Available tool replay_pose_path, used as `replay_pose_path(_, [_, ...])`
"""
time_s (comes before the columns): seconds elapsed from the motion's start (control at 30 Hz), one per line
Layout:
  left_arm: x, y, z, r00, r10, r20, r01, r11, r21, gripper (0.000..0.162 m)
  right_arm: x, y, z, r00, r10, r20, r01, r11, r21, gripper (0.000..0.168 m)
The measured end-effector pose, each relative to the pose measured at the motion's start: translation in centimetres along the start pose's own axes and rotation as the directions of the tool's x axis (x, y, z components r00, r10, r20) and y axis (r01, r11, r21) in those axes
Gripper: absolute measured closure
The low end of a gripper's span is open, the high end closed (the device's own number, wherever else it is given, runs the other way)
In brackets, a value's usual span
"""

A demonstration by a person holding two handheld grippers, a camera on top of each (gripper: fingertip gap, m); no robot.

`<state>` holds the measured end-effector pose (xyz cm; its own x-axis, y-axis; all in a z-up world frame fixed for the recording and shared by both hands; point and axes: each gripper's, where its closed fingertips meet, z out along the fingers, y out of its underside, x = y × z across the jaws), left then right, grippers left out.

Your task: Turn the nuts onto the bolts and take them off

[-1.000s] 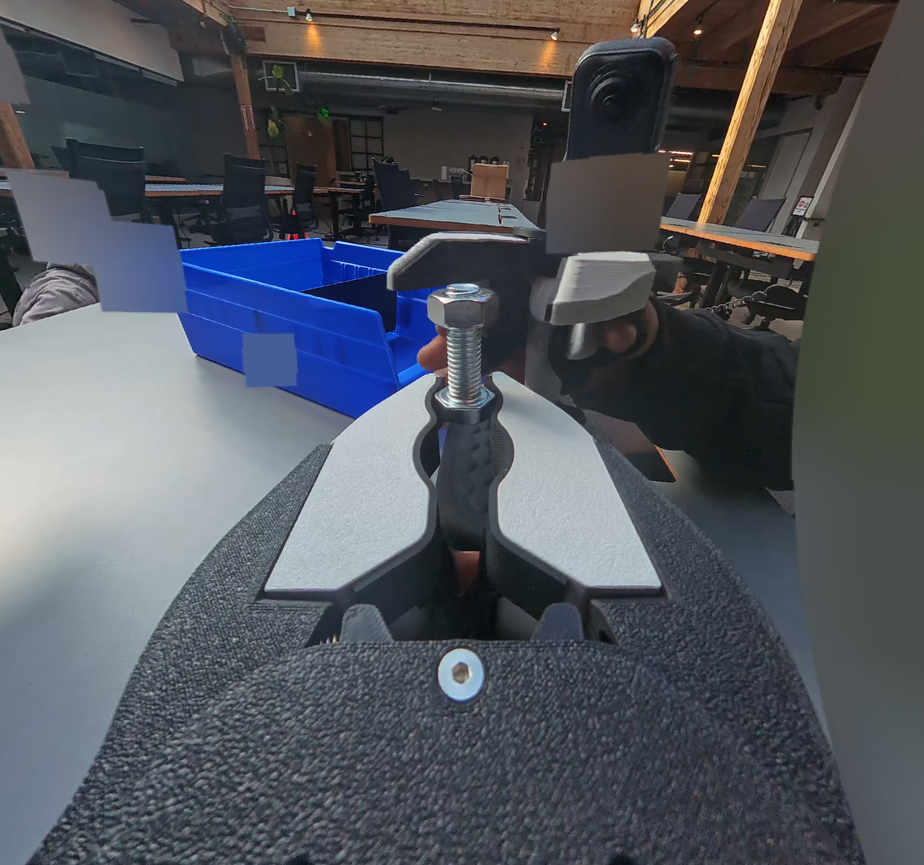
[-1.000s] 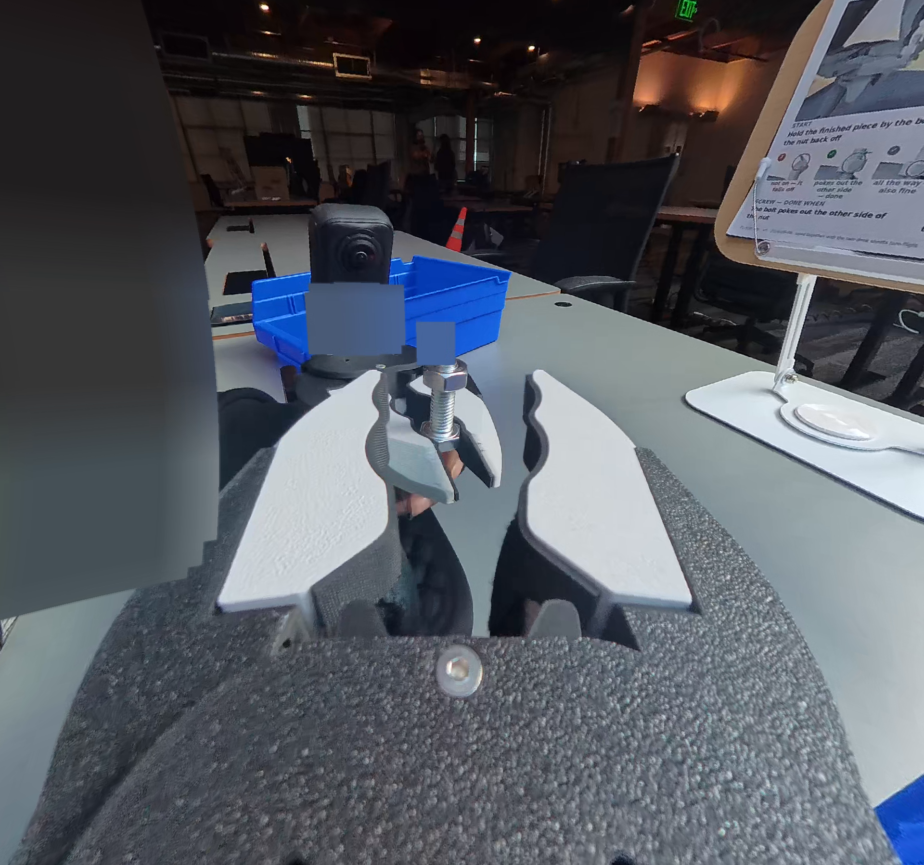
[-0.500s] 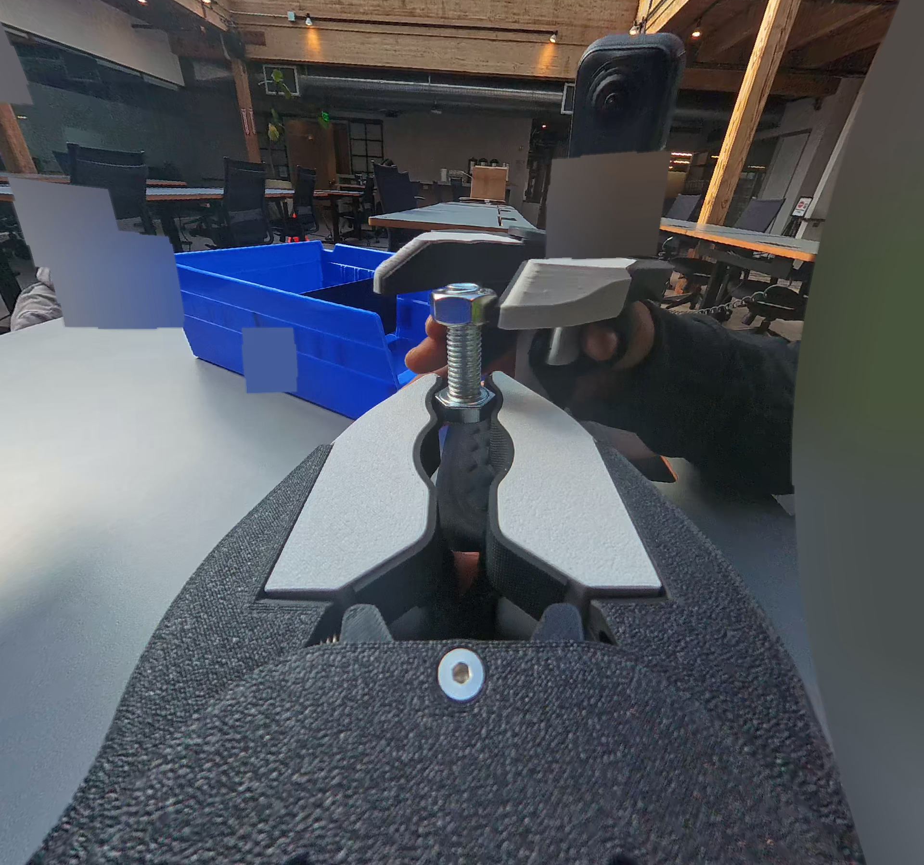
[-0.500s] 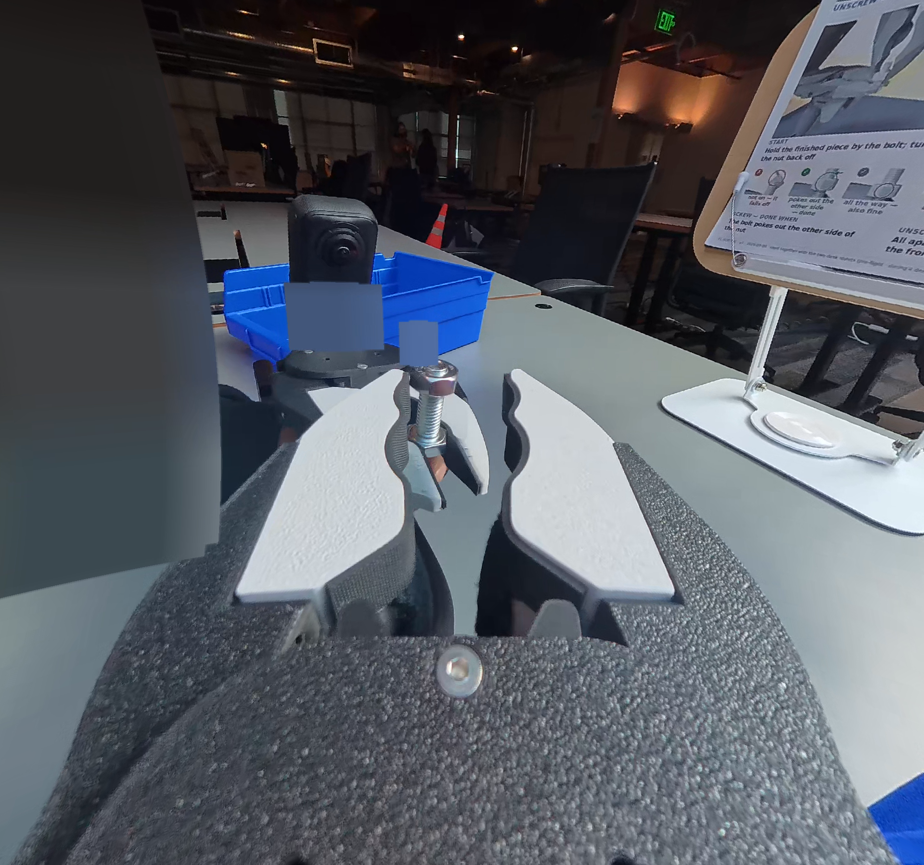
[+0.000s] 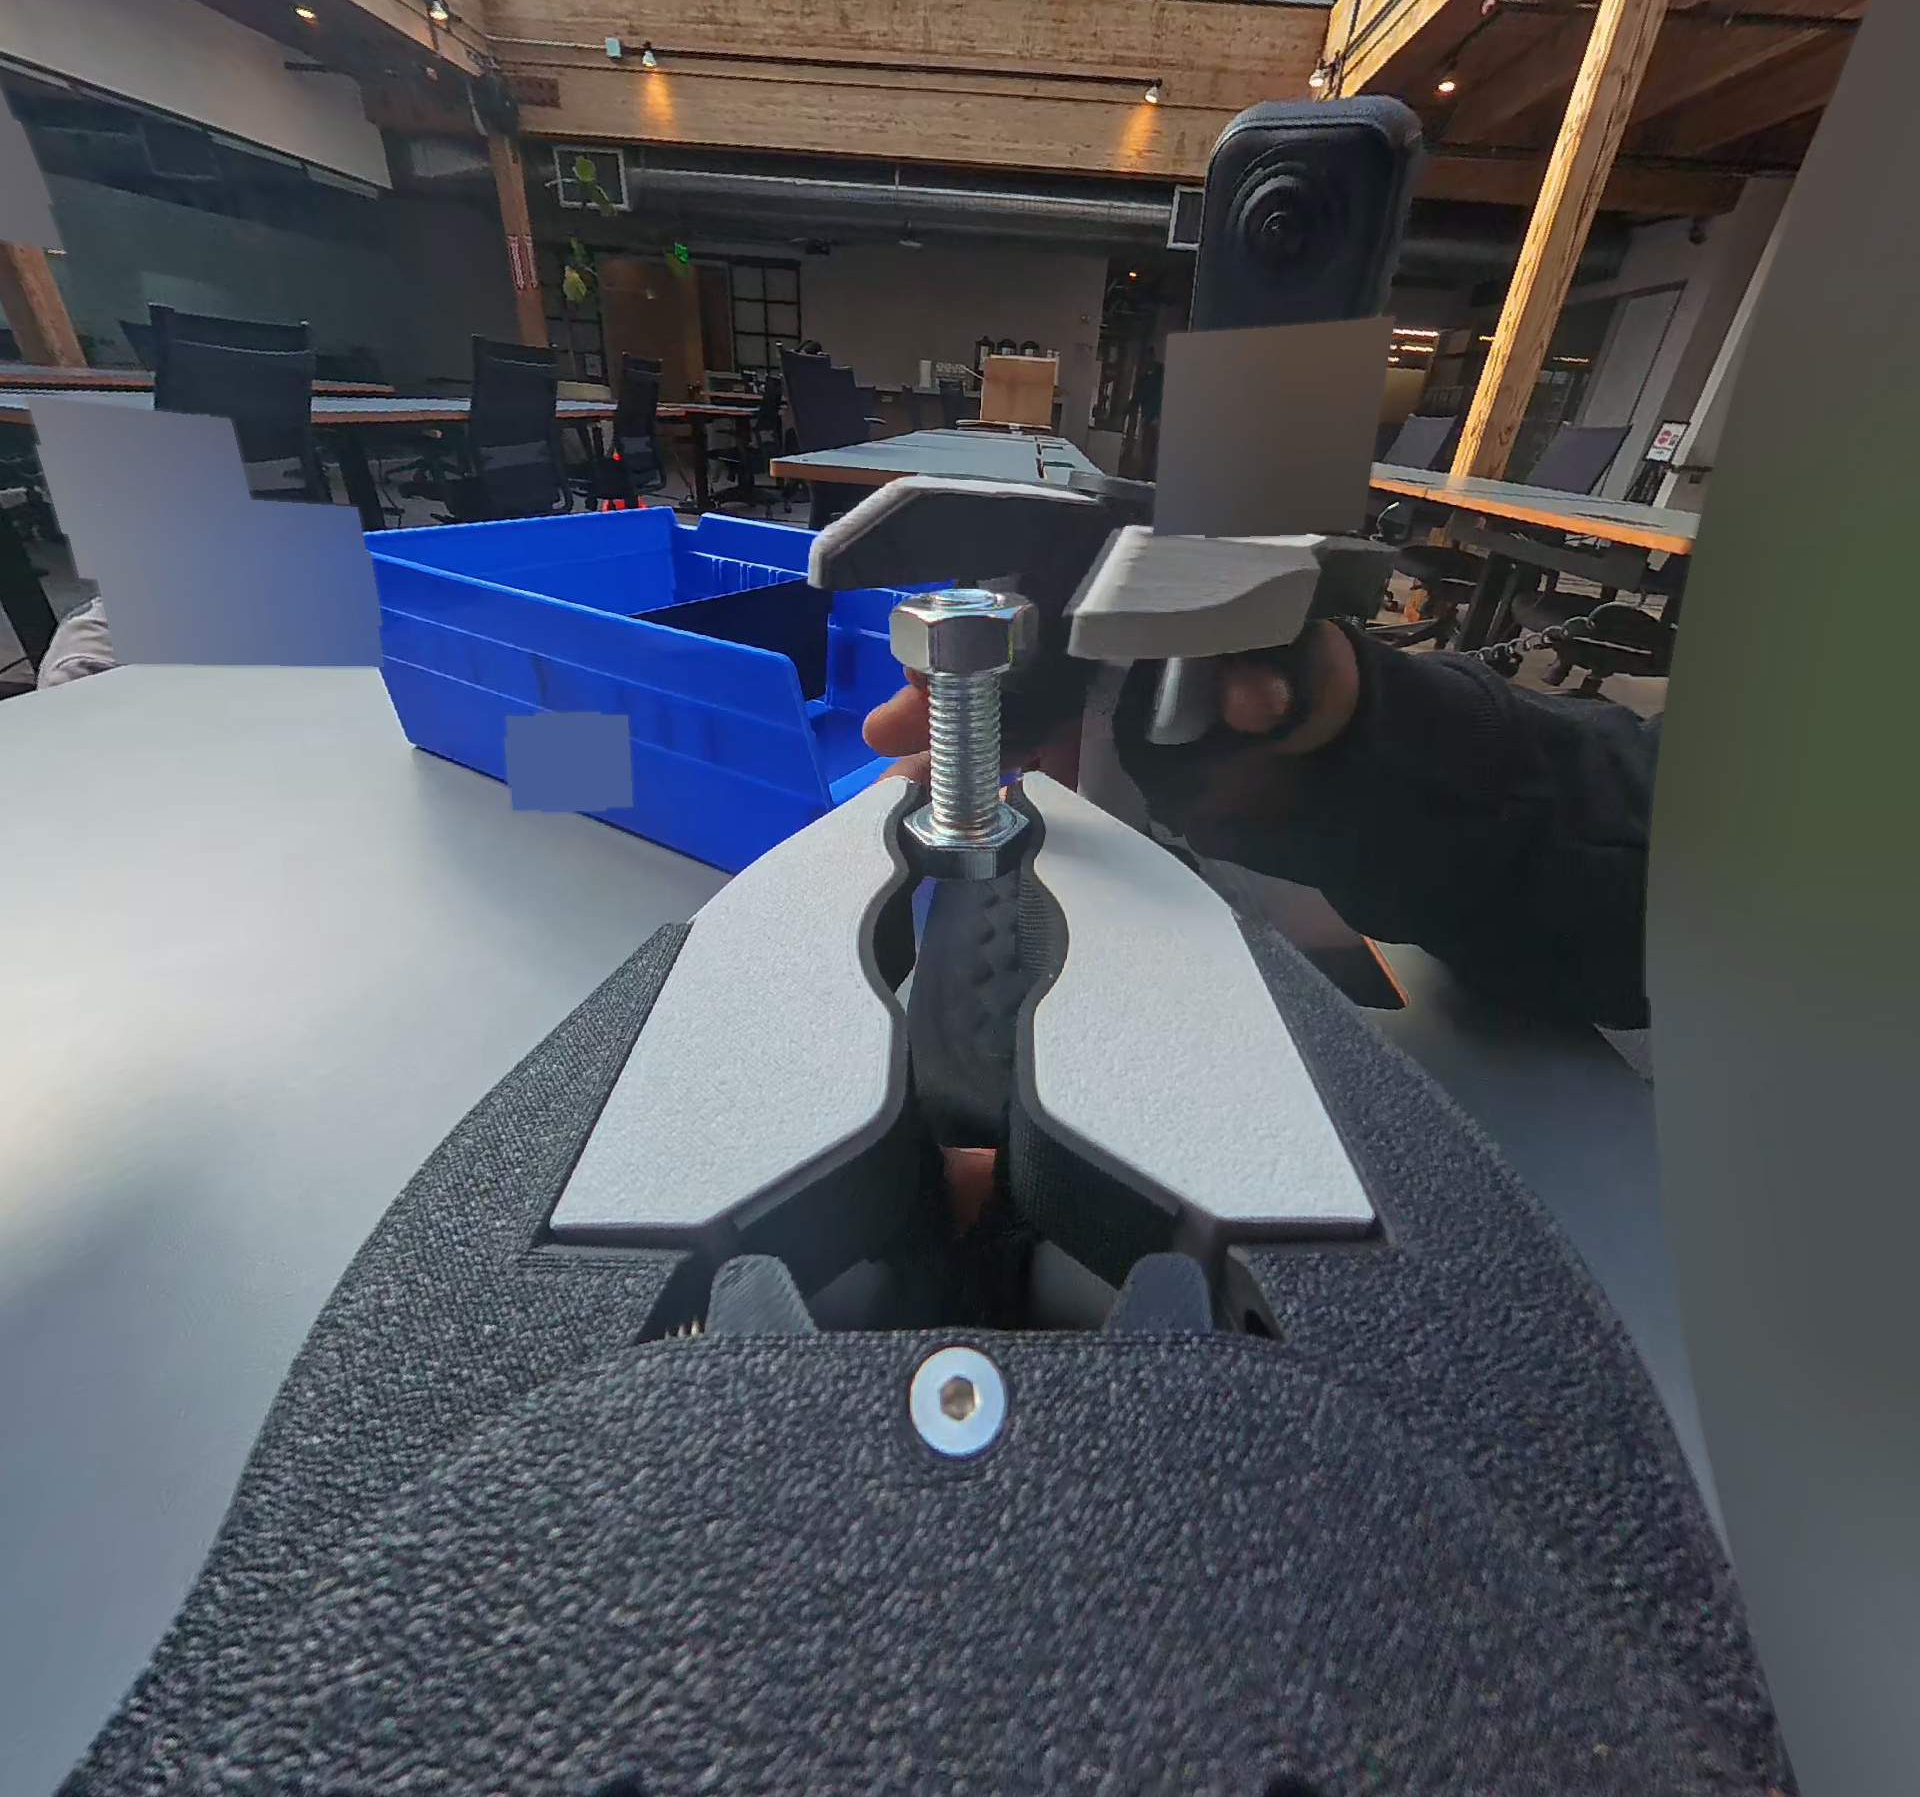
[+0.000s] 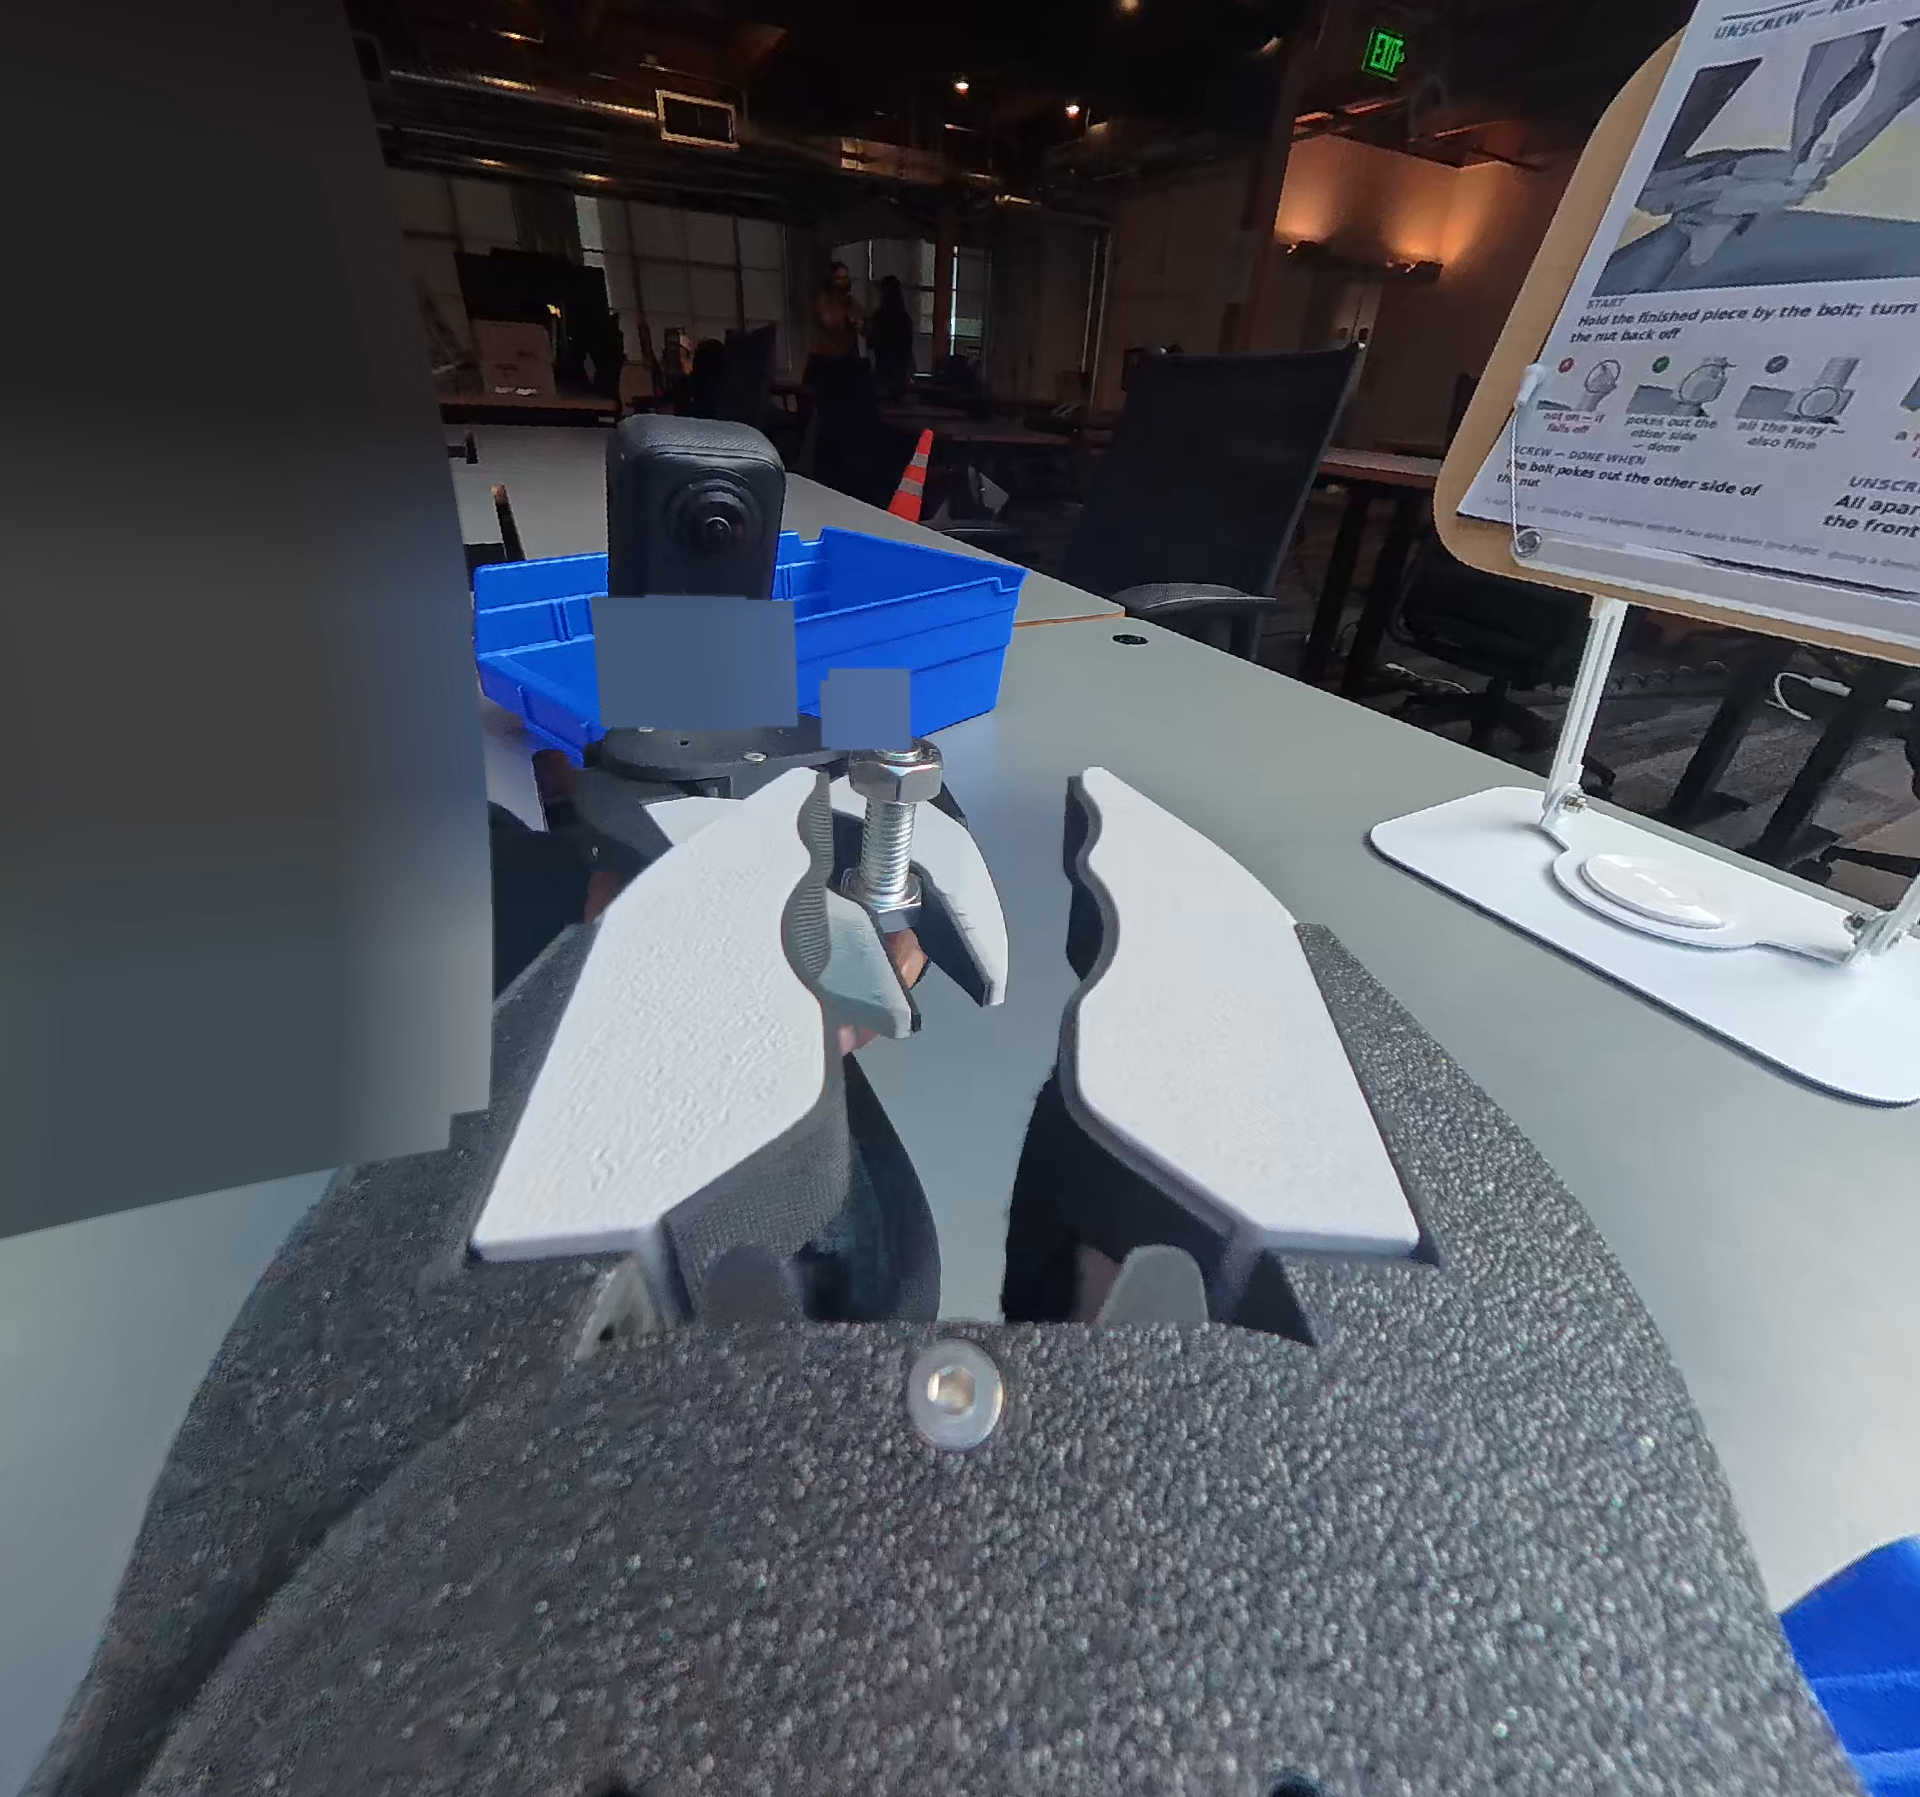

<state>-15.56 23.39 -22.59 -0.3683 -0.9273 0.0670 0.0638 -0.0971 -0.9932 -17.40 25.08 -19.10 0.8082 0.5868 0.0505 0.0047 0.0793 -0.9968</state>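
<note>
Where the left gripper (image 5: 964, 817) narrows to its tips, the two grey fingers are closed on the hexagonal head of a bolt (image 5: 964, 745), which stands upright with its threaded shank pointing up. A nut (image 5: 963, 633) sits at the top end of the shank, well clear of the clamped head. Just beyond the nut, the right gripper (image 5: 1049, 563) hangs level with it, fingers spread and holding nothing; one finger (image 5: 935, 526) passes behind the nut, the other lies to its right, and whether either touches the nut cannot be told. A gloved hand (image 5: 1226, 729) grips that tool from below. In the right wrist view, the same open fingers flank a bare gap of grey table (image 6: 1299, 771), with the bolt beyond them. Farther back on the table rests a blue bin (image 5: 582, 625). A white stand (image 6: 1662, 926) carrying an instruction sheet stands at the right.
</note>
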Motion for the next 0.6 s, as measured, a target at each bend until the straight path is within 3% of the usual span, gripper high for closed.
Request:
replay_pose_path(0.07, [0.0,0.0,0.0,1.0,0.0,-0.001,0.0,1.0,0.0,0.147,-0.1,0.2,0.6,1.0,0.009,0.007,-0.009,1.0,-0.008,0.115])
replay_pose_path(0.3, [0.1,0.0,0.0,1.0,0.003,-0.003,-0.003,1.0,-0.001,0.147,-0.3,0.4,2.7,0.999,0.023,0.025,-0.023,1.0,-0.02,0.113])
replay_pose_path(0.6, [0.0,0.0,0.0,1.0,-0.003,-0.002,0.003,1.0,0.003,0.147,0.1,0.2,1.1,1.0,0.003,-0.004,-0.003,1.0,-0.011,0.128])
